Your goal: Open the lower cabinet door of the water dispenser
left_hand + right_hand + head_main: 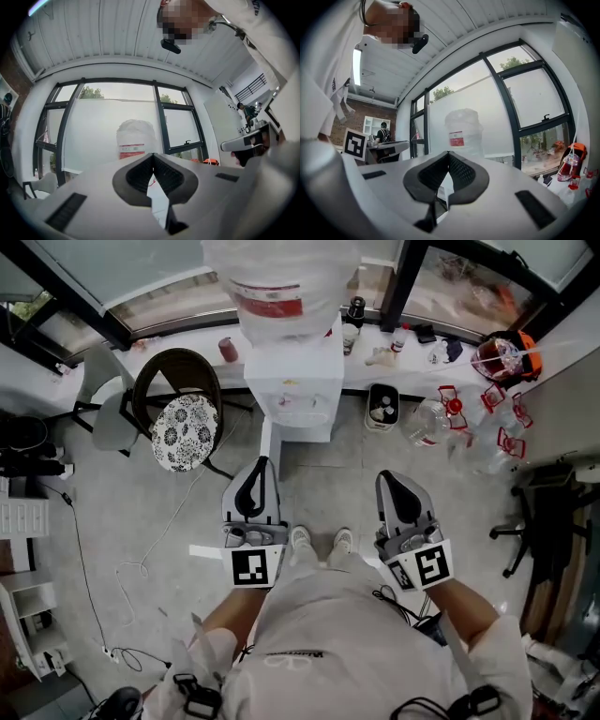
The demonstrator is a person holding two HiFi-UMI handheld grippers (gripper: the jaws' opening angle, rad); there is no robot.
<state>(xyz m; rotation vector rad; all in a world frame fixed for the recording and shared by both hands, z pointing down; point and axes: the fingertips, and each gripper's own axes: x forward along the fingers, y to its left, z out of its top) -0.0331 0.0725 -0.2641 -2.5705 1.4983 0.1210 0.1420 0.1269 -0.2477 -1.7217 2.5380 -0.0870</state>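
The white water dispenser [286,381] stands against the window wall ahead of me, with a big water bottle [281,277] on top. A narrow white panel [267,446] juts from its lower left front corner toward me; it looks like the lower door seen edge-on. My left gripper [261,465] is shut and empty, its tip just beside that panel's near end. To the right, clear of the dispenser, my right gripper [394,479] is shut and empty too. Past the shut left gripper [152,157] and right gripper [448,154], both gripper views show only the bottle [136,138] [463,131].
A chair with a patterned cushion [185,427] stands left of the dispenser. A small bin [382,407] sits to its right, then several empty bottles with red handles [450,413]. A cable [141,568] trails over the floor at left. An office chair [553,512] is at far right.
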